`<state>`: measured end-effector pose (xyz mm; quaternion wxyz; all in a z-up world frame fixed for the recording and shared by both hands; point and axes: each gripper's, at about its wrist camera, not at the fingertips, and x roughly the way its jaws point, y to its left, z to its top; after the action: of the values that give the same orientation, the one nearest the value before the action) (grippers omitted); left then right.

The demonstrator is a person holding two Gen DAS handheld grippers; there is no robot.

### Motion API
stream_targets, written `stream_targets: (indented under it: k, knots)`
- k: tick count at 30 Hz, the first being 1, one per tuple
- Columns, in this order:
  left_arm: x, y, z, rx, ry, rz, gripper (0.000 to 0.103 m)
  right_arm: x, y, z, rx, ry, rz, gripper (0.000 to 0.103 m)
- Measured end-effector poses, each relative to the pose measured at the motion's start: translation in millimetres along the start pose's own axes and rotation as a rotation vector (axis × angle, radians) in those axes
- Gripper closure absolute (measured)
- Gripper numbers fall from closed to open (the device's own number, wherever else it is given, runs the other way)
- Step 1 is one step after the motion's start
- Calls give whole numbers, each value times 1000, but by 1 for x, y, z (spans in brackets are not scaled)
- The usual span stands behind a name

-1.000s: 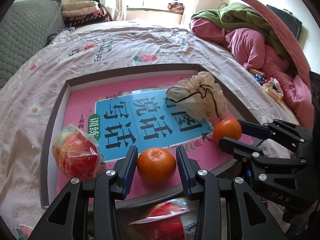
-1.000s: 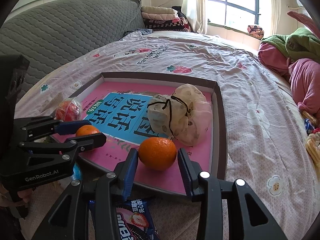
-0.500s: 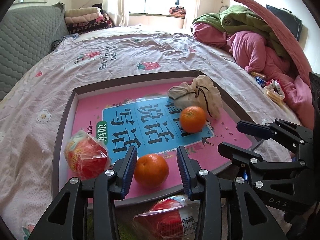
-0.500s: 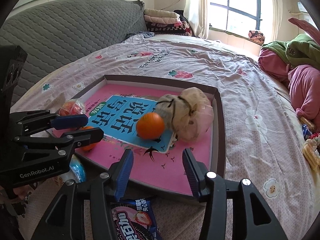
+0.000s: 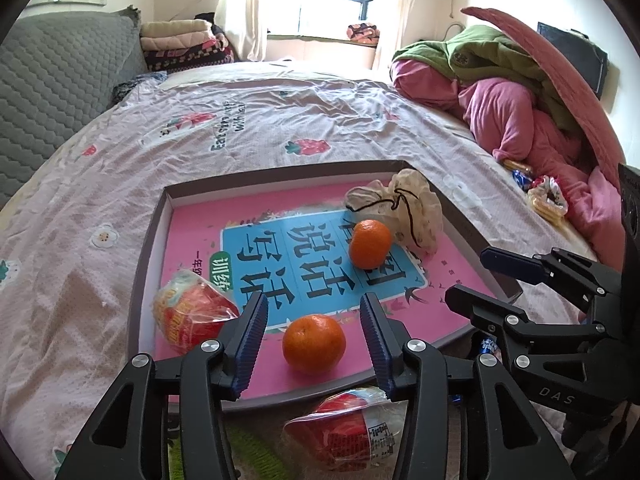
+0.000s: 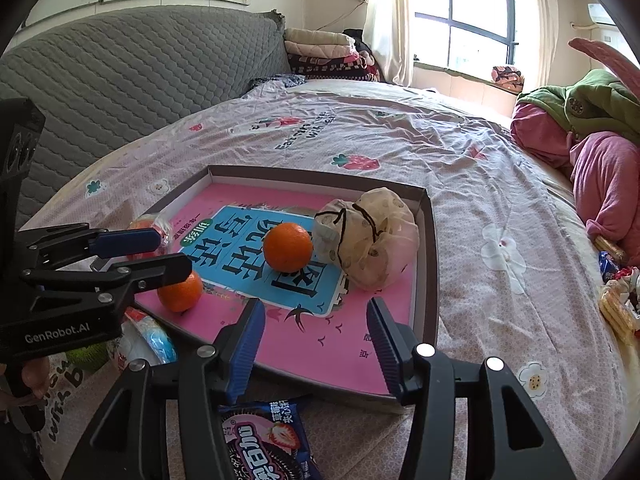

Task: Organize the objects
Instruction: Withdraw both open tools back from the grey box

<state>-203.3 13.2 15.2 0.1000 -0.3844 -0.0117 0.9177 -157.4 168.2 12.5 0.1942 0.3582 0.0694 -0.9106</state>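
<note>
left claw: opening, free of orange | right claw: released | tray rim ahead

Pink tray floor lies open at centre; two oranges, wrapped apple and drawstring pouch crowd its edges.

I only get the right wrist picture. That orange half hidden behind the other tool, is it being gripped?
Observer: No. The near orange lies on the tray between the left tool fingers, untouched; its jaws are opening.
Operator: And the red thing behind that tool?
Observer: A red item wrapped in clear plastic, in the tray's near left corner.
Operator: Anything outside the tray that I miss?
Observer: A second red item, also wrapped, lies on the bed just in front of the tray.
</note>
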Motion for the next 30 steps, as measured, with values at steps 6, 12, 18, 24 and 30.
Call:
stream_targets:
  k: [6,12,18,24,30]
  knots:
    - [-9,6,4,-17,-20,7,51,-7,-1,3,7,-31,-2,50]
    - [-22,11,7,-30,-41,14,50,-17,-2,7,9,-77,3,46]
    - [-36,13,9,-40,-64,21,50,-26,0,10,8,-114,13,45]
    - [-50,15,9,-48,-83,30,50,-36,-1,12,11,-149,18,45]
    - [-58,12,4,-43,-92,39,50,-47,-1,12,1,-176,4,44]
